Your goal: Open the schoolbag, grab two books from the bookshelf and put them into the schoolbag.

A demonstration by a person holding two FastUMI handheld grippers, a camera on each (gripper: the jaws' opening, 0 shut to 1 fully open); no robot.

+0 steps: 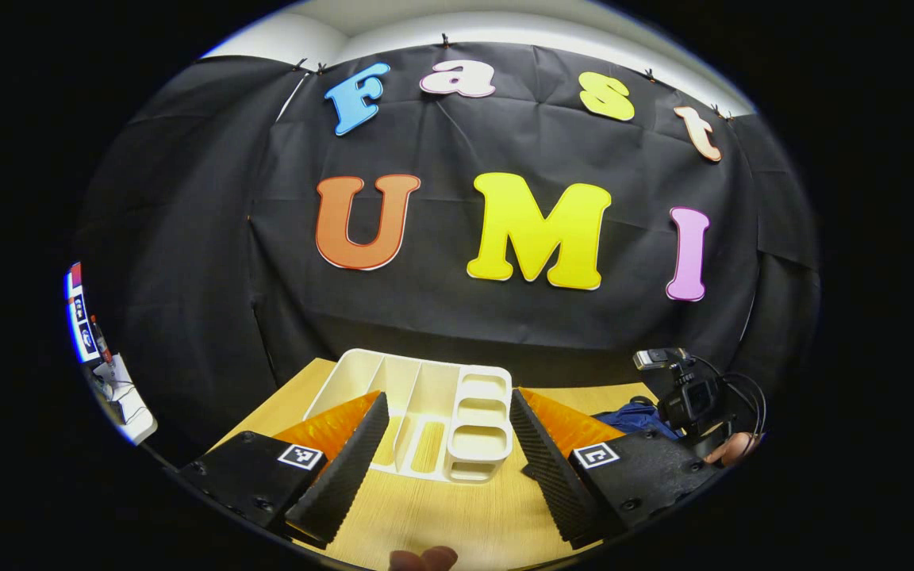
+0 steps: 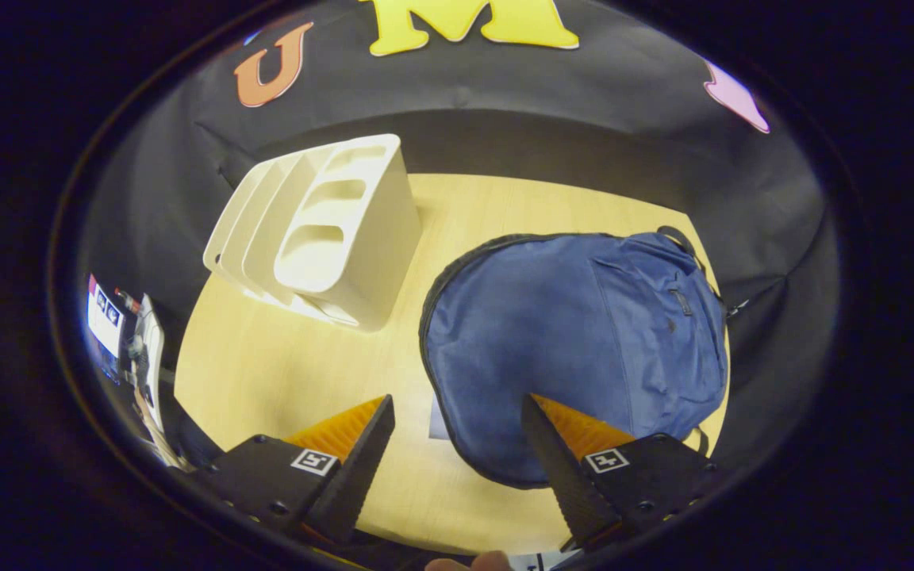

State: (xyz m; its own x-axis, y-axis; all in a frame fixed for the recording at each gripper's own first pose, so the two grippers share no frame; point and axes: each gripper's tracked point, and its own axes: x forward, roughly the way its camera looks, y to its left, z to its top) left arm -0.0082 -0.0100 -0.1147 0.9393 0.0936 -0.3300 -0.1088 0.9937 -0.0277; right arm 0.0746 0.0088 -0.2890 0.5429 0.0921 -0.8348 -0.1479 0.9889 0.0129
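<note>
— Which step is in hand, would you say?

— The very first, I judge. The schoolbag (image 2: 576, 349) lies flat on the worktop (image 2: 266, 373), blue, its zip run closed all round as far as I can see, so opening it is not yet done. The right tongs (image 2: 457, 444) hover over its near edge, spread wide and holding nothing.

— And the left tongs?

— The left tongs (image 1: 447, 444) are released too, gaping and empty, pointed at the white bookshelf (image 1: 425, 412) (a slotted desktop rack, really), which stands near the back of the worktop. From the right gripper view the bookshelf (image 2: 330, 230) sits beside the bag, apart from it.

— Any books in it?

— I cannot make out any; the slots facing the left gripper view look bare, though parts are hidden behind the dividers.

— So what does the next move call for?

— Finding the zip pull, I'd think. It is too small to pick out here. One pair of tongs would need to pinch it and draw it round the curve while the other steadies the soft fabric, which may bunch and drag.

— The room?

— Pale wood worktop, black cloth wall behind, white wall above it. A small camera on a stand (image 1: 691, 396) sits at the right edge of the left gripper view.
</note>
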